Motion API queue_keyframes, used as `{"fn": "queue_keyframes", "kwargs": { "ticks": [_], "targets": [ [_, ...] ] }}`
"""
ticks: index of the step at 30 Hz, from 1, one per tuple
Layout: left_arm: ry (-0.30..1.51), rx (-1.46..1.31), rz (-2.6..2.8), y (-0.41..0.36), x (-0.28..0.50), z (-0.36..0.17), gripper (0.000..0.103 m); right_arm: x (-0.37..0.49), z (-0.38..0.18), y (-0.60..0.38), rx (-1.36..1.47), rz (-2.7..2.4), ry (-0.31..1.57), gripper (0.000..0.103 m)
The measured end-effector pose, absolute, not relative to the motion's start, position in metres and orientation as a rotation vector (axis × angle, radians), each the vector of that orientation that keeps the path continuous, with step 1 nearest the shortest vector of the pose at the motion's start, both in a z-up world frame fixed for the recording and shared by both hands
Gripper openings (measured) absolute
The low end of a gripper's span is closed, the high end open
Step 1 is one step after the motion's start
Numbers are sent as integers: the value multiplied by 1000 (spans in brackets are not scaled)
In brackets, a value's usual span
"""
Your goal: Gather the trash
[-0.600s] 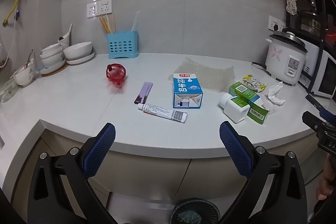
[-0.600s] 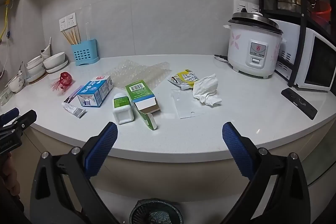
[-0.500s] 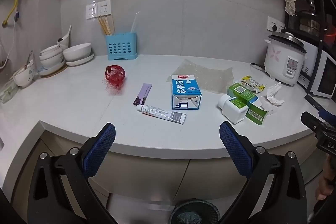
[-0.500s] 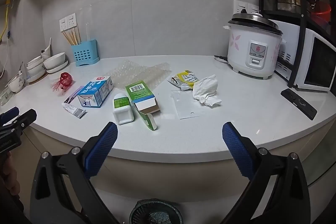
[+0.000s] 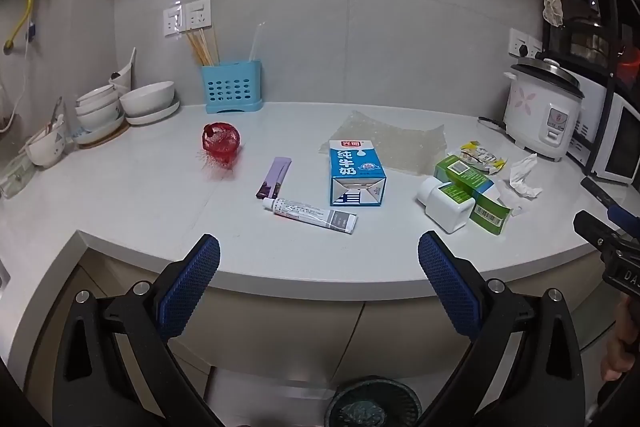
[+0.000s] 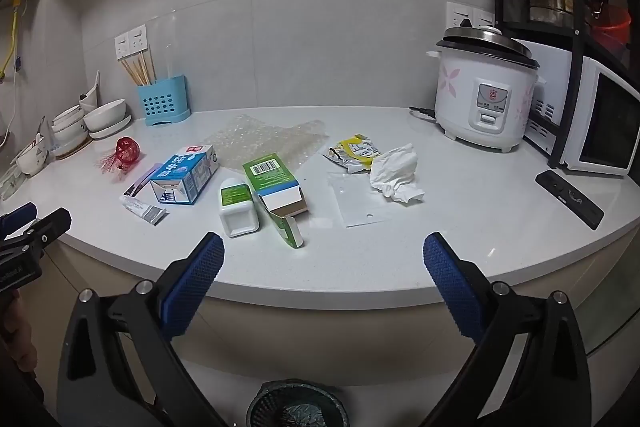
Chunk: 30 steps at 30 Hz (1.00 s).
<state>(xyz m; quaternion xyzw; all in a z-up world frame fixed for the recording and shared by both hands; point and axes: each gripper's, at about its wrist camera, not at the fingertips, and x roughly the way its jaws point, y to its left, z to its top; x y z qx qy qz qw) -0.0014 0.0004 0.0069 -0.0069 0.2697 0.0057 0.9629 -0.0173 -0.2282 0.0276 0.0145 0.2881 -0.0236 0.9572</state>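
Trash lies scattered on the white counter (image 5: 132,203): a red net ball (image 5: 221,143), a purple wrapper (image 5: 274,177), a white tube (image 5: 309,213), a blue milk carton (image 5: 356,174), a white bottle (image 6: 237,207), a green box (image 6: 274,183), a yellow packet (image 6: 354,151), a crumpled tissue (image 6: 396,171) and a clear plastic sheet (image 6: 362,203). Below the counter edge sits a dark bin (image 6: 296,405). My left gripper (image 5: 320,263) hangs open in front of the counter, empty. My right gripper (image 6: 324,263) is also open and empty.
Bubble wrap (image 6: 264,143) lies behind the cartons. Bowls (image 5: 120,103) stack at the far left beside a blue utensil holder (image 5: 233,87). A rice cooker (image 6: 484,99), a microwave (image 6: 600,123) and a black remote (image 6: 568,193) stand at the right.
The left wrist view has shifted slightly, with the counter items sitting a touch lower and left in frame. Both grippers stay open and nothing on the counter moved.
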Motion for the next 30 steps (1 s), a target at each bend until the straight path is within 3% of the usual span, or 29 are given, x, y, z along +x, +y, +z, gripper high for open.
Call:
{"fn": "queue_keyframes", "kwargs": {
  "ticks": [30],
  "targets": [
    [531, -3, 0, -2, -7, 8, 97, -18, 25, -225, 20, -46, 583, 96]
  ]
}}
